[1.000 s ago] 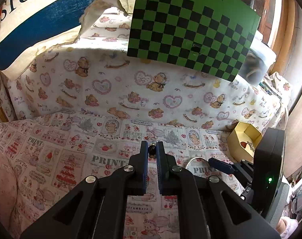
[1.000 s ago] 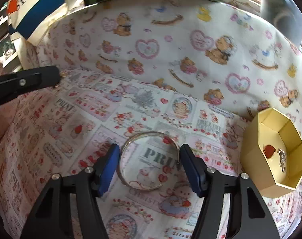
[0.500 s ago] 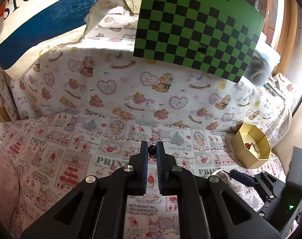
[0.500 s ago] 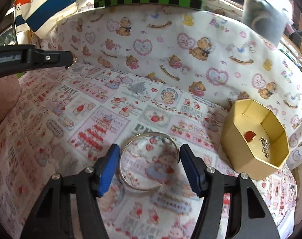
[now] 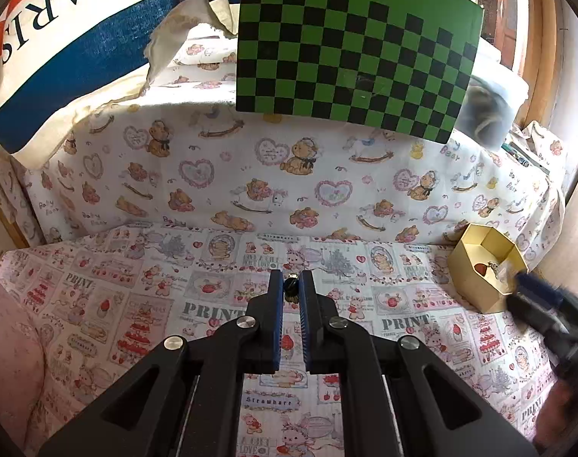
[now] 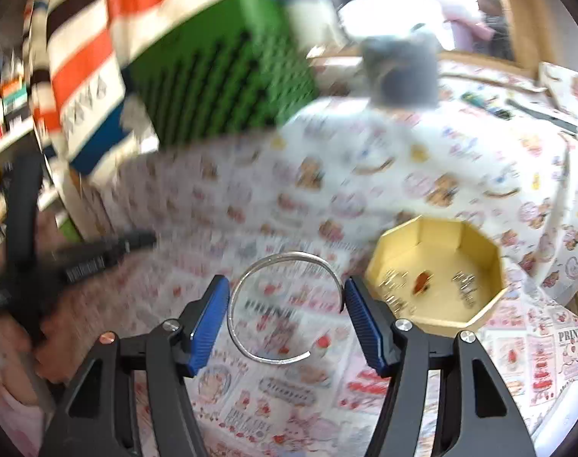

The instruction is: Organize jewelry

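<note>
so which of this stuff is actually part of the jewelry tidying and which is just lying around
Part of the job:
- silver bangle, in the right gripper
- small dark bead piece, pinched in the left gripper
- gold octagonal box with jewelry inside

Just lying about:
- green checkerboard
- Paris tote bag
- printed cloth

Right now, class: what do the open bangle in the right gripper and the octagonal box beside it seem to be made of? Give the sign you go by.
Bangle: probably silver-coloured metal, polished; it is a thin band with bright glints that keeps its open C shape between the pads.
Octagonal box: likely card or stiff paper, matt pale yellow to gold; thin, flat walls meet at sharp folded corners.
</note>
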`<state>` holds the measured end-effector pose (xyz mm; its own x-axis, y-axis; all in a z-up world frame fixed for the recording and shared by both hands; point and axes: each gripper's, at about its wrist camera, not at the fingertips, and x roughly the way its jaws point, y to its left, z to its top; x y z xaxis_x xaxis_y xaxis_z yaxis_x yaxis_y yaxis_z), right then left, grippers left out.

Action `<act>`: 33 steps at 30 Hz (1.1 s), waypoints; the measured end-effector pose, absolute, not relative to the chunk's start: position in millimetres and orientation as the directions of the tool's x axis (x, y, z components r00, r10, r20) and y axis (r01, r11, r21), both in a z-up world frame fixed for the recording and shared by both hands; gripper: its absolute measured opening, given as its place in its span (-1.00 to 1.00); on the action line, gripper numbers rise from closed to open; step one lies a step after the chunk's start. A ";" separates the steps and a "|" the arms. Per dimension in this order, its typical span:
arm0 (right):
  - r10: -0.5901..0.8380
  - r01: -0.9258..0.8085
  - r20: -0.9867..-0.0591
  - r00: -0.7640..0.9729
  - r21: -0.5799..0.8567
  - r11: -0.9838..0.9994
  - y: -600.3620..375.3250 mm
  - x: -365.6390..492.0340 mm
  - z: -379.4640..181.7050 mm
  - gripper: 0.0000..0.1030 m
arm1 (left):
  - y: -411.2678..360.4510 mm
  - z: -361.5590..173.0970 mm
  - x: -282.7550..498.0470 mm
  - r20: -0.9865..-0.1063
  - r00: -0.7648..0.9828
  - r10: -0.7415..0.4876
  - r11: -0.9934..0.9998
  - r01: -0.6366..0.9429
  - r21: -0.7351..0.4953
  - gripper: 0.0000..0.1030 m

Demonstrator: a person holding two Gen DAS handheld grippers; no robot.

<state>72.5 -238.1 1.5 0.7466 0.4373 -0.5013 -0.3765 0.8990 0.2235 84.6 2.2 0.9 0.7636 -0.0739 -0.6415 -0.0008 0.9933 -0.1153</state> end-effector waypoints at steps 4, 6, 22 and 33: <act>0.396 -0.302 -0.470 0.789 0.265 0.916 -265.0 80.5 8.9 0.18 | 1.3 -3.0 87.6 -0.647 0.759 -0.075 0.994 0.002 -0.112 -0.86; 0.373 -0.268 -0.473 0.798 0.277 0.923 -271.6 89.6 6.4 0.18 | 0.1 -6.1 89.3 -0.653 0.754 -0.073 0.994 0.005 -0.105 -0.86; 0.244 -0.082 -0.539 0.806 0.308 0.948 -311.3 126.3 -26.9 0.18 | -17.7 -10.4 83.8 -0.611 0.779 -0.142 0.990 0.100 -0.103 -0.86; 0.255 -0.049 -0.475 0.842 0.403 0.914 -346.2 110.4 -13.7 0.43 | -85.4 3.3 84.9 -0.624 0.731 -0.277 0.959 0.247 -0.137 -0.86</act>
